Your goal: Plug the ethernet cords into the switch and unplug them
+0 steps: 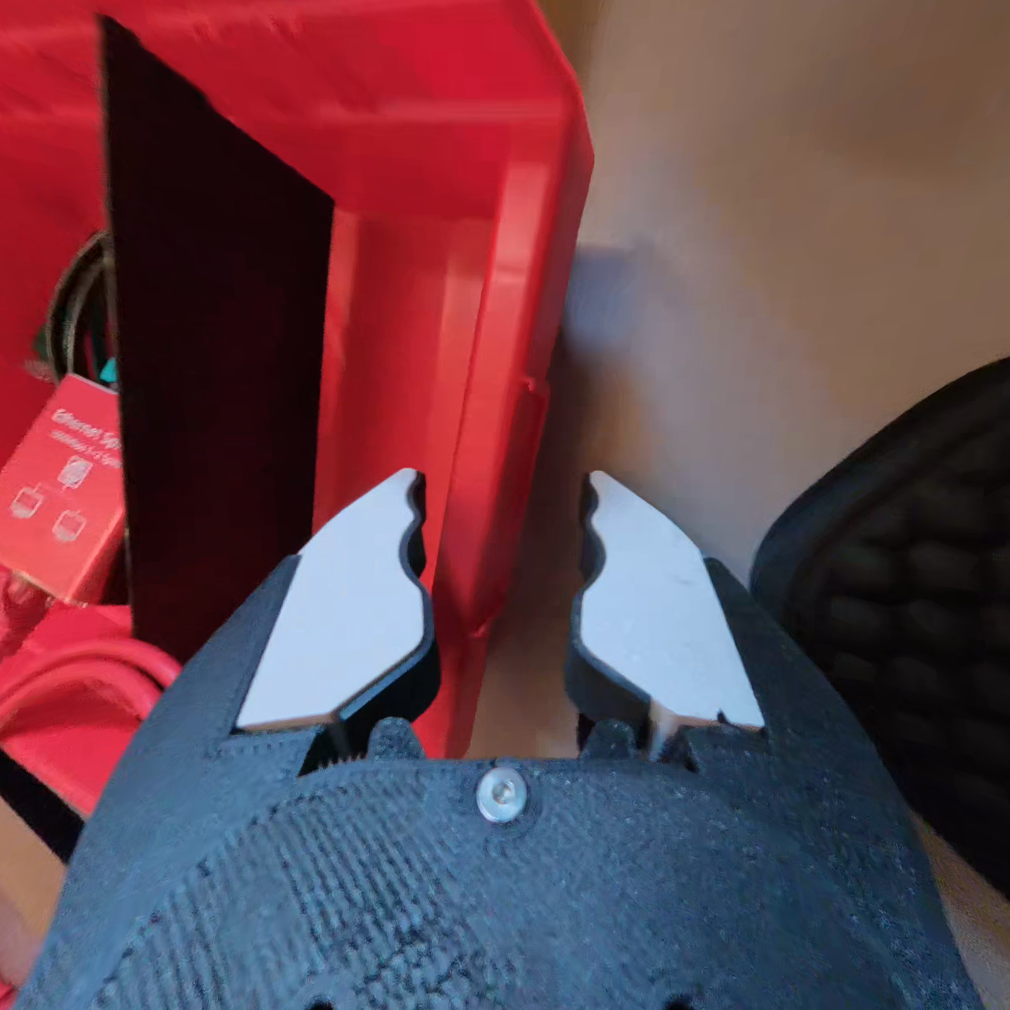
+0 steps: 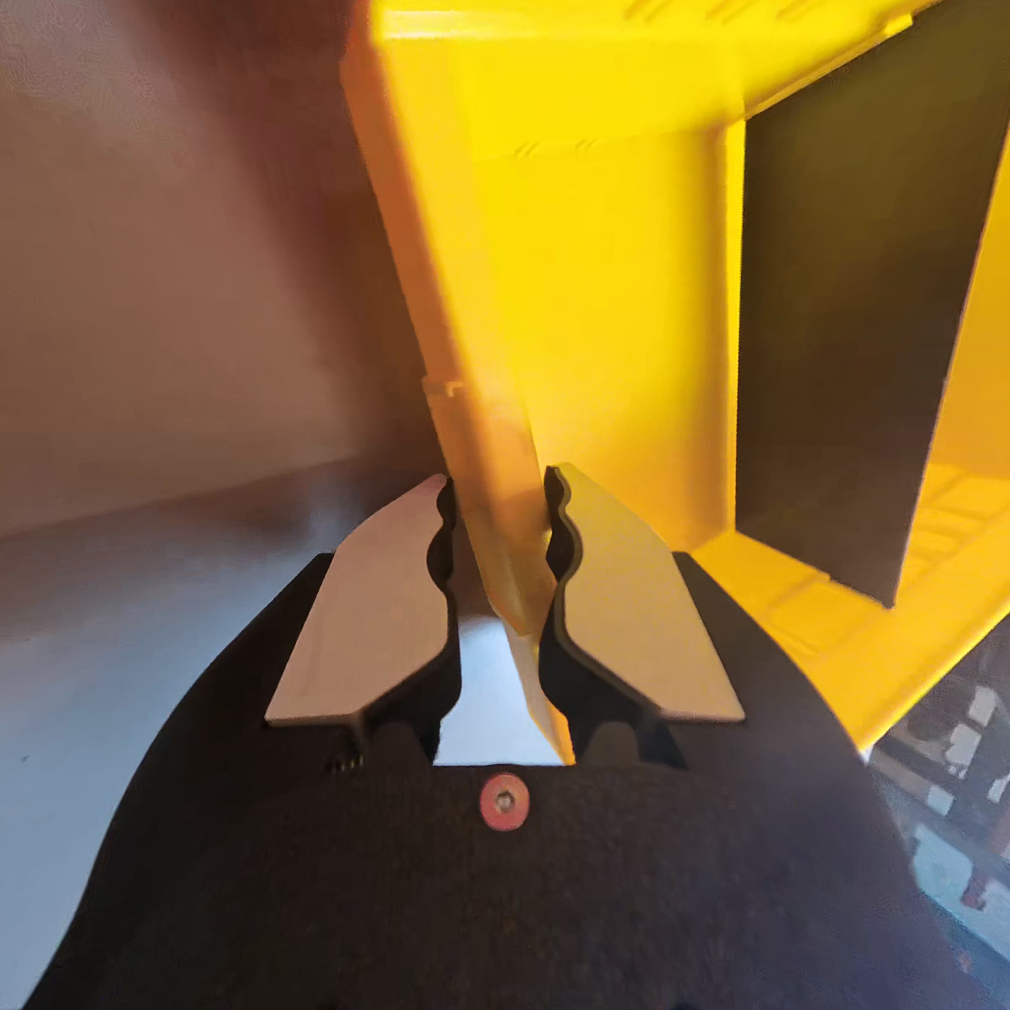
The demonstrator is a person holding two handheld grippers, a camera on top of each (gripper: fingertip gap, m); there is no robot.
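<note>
In the left wrist view my left gripper [image 1: 503, 481] is open and empty, its jaws on either side of the near wall of a red bin [image 1: 437, 164]. Inside the bin lie a small red printed box [image 1: 60, 492], a red cord [image 1: 82, 677] and a coil of dark cords [image 1: 76, 306]. In the right wrist view my right gripper [image 2: 497, 475] is closed around the side wall of a yellow bin [image 2: 601, 218], which runs between both fingers. I see no switch in either view.
A black panel [image 1: 218, 328] stands upright in the red bin, and another black panel [image 2: 847, 328] in the yellow bin. A black mesh object [image 1: 902, 601] is to the right of the left gripper. A keyboard-like object [image 2: 956, 765] lies at the lower right, on a brown table [image 1: 765, 218]. There is about 25 cm between the tips of the two grippers.
</note>
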